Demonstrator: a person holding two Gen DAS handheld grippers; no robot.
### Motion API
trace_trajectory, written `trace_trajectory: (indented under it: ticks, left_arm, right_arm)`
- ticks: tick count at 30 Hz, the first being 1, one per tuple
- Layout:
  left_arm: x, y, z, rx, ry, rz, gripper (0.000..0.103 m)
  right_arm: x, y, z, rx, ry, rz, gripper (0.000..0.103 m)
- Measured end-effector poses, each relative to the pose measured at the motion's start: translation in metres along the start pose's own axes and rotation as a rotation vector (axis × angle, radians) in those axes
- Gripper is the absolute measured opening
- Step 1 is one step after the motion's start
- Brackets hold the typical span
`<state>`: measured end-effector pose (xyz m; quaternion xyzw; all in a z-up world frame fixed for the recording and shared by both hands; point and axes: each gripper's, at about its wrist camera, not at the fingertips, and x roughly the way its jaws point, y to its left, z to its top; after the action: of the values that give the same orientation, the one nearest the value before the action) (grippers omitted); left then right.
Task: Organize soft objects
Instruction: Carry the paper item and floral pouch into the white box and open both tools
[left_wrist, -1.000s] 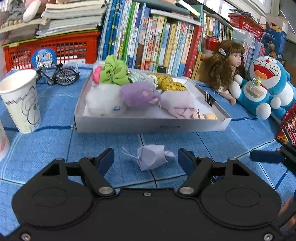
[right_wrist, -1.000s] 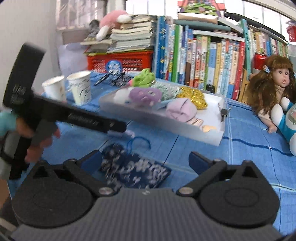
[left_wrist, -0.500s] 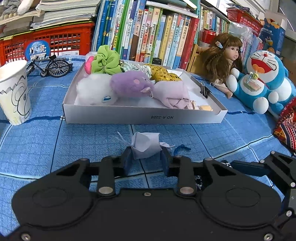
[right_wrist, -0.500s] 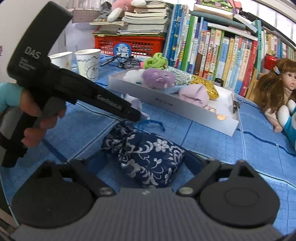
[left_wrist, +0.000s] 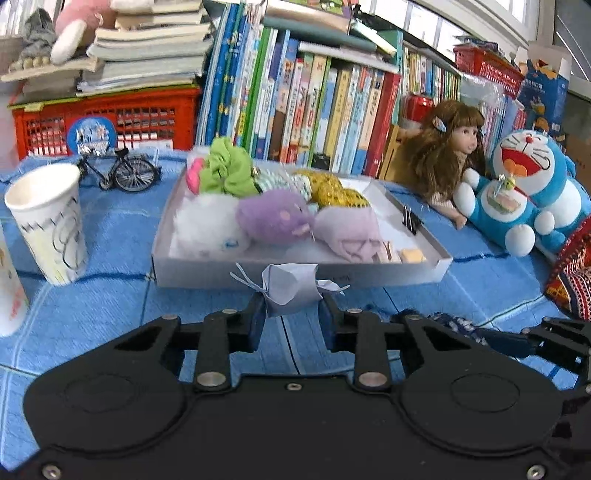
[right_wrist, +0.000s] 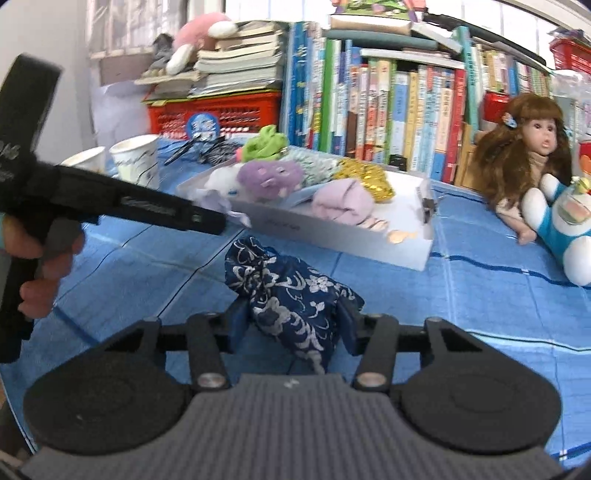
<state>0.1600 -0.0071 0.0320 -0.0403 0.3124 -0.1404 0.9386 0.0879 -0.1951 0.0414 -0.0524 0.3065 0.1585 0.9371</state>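
left hand-held gripper (left_wrist: 291, 301) closed on a pale lilac fabric bundle (left_wrist: 290, 290), lifted clear of the desk (left_wrist: 110, 236) just short of the white tray (left_wrist: 295, 271) ahead, likely for dropping among the plush items there. right hand-held gripper (right_wrist: 291, 319) pinched around a navy floral pouch (right_wrist: 291, 291), raised off the desk, tray ahead and slightly left, probably next in.

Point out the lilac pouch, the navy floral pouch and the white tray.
lilac pouch (left_wrist: 290, 291), left wrist view, middle of its body.
navy floral pouch (right_wrist: 291, 291), right wrist view, centre of cloth.
white tray (left_wrist: 388, 275), left wrist view, front wall.
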Motion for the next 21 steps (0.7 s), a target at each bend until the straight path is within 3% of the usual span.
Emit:
trace_trajectory:
  ticks: [12,21]
  left_arm:
    - [-0.002,0.014,0.031,-0.028,-0.062,0.063,0.029]
    - [0.015,0.015,0.054,-0.03,-0.076,0.094,0.029]
  right_arm:
    - [-0.008,-0.027,0.039,0.013,-0.062,-0.111,0.053]
    - [0.01,-0.045,0.07,0.043,-0.064,-0.16,0.053]
